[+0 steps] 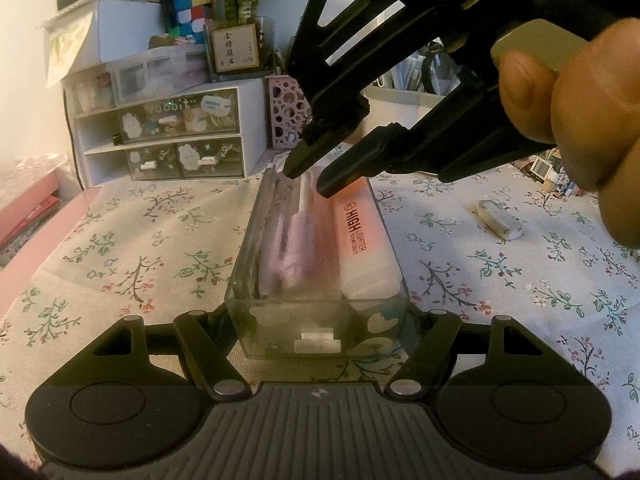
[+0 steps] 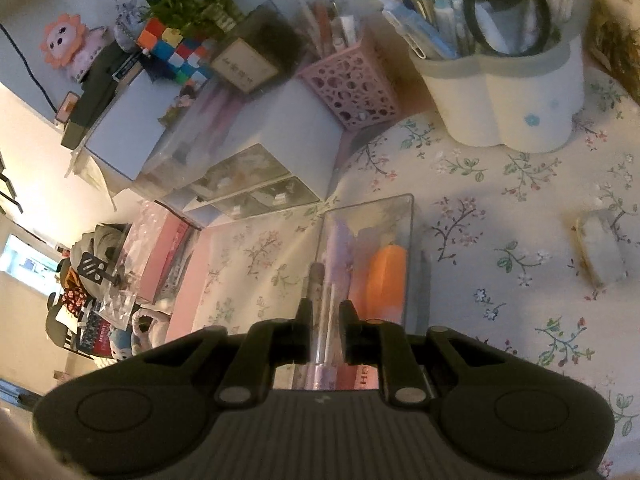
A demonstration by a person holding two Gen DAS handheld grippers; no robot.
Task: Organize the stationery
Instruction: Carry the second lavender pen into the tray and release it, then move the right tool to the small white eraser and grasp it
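Note:
A clear plastic drawer point(image 1: 320, 332) lies on the floral cloth, held at its near end between the fingers of my left gripper point(image 1: 320, 320). Inside lie an orange highlighter point(image 1: 360, 240) and purple pens point(image 1: 288, 240). My right gripper point(image 1: 316, 178) hovers over the drawer's far end with its fingers slightly apart. In the right wrist view my right gripper point(image 2: 326, 312) straddles a clear purple pen point(image 2: 324, 320) inside the drawer point(image 2: 404, 204), with small gaps on both sides. The highlighter point(image 2: 386, 280) lies to its right.
A white eraser point(image 1: 500, 220) lies on the cloth to the right, also in the right wrist view point(image 2: 600, 252). A white drawer cabinet point(image 1: 160, 136) stands behind, with a pink perforated holder point(image 2: 352, 88) and a white pen pot point(image 2: 508, 92) nearby.

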